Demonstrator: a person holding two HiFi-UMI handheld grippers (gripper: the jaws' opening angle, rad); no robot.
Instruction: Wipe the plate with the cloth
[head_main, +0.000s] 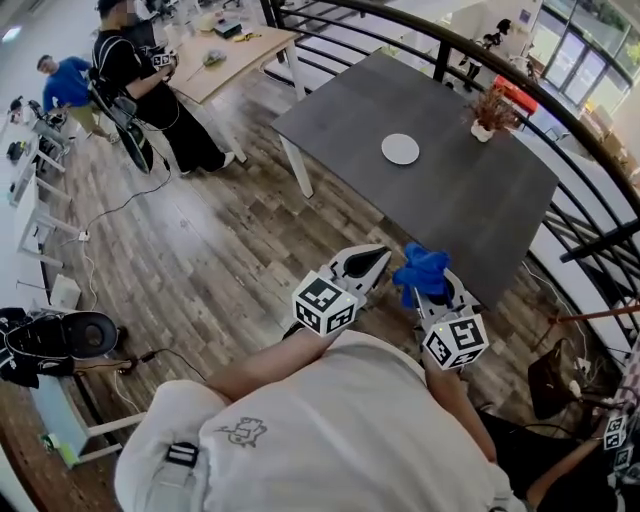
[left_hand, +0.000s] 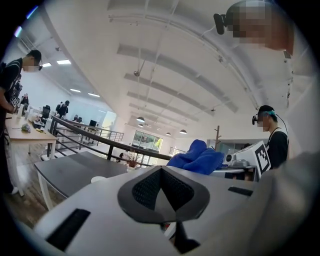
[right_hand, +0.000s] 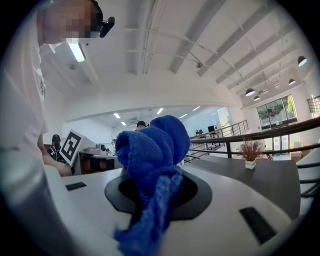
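A small white plate (head_main: 400, 149) lies on the dark grey table (head_main: 440, 200), far ahead of both grippers. My right gripper (head_main: 425, 284) is shut on a bunched blue cloth (head_main: 421, 268), which sticks up from its jaws (right_hand: 152, 150). My left gripper (head_main: 372, 261) is shut and holds nothing; its jaws meet at a point (left_hand: 161, 172). Both are held close to my chest, short of the table's near edge. In the left gripper view the plate (left_hand: 98, 179) shows as a pale sliver on the table, and the cloth (left_hand: 197, 159) sits to the right.
A small potted plant (head_main: 490, 112) stands at the table's far right (right_hand: 250, 152). A black railing (head_main: 560, 110) curves behind the table. A light wooden table (head_main: 225, 50) and people stand at the upper left. Cables and a black bag (head_main: 60, 338) lie on the wooden floor.
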